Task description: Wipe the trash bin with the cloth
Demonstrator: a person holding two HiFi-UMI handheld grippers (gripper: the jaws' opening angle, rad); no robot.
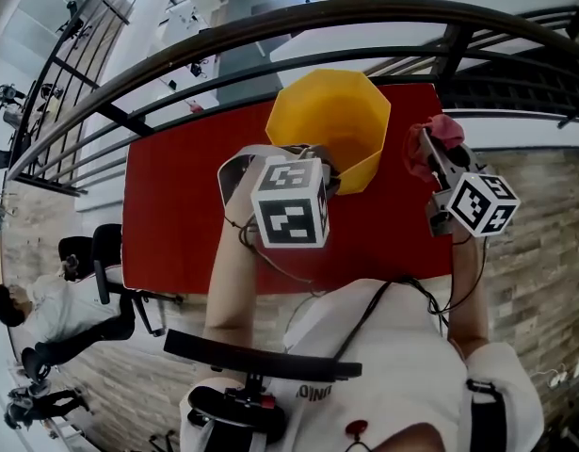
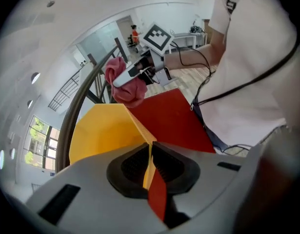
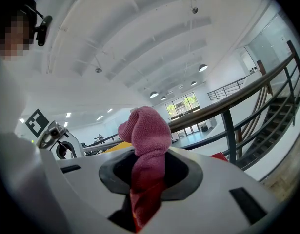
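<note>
A yellow trash bin (image 1: 331, 125) stands open-topped on the red table (image 1: 176, 205), near its far edge. My left gripper (image 1: 327, 175) points steeply down at the bin's near rim. In the left gripper view its jaws (image 2: 149, 164) are shut on the thin yellow wall of the bin (image 2: 106, 130). To the right of the bin my right gripper (image 1: 430, 149) is raised and shut on a bunched pink cloth (image 1: 442, 132). The cloth (image 3: 145, 130) sticks out above the jaws of the right gripper (image 3: 147, 172). From the left gripper view the same cloth (image 2: 123, 84) hangs above the bin's far side.
A dark curved railing (image 1: 270, 26) runs just behind the table, with a lower floor beyond it. Stairs (image 1: 515, 92) descend at the far right. A seated person (image 1: 54, 309) is at the lower left. The table's right edge (image 1: 451, 243) lies under my right arm.
</note>
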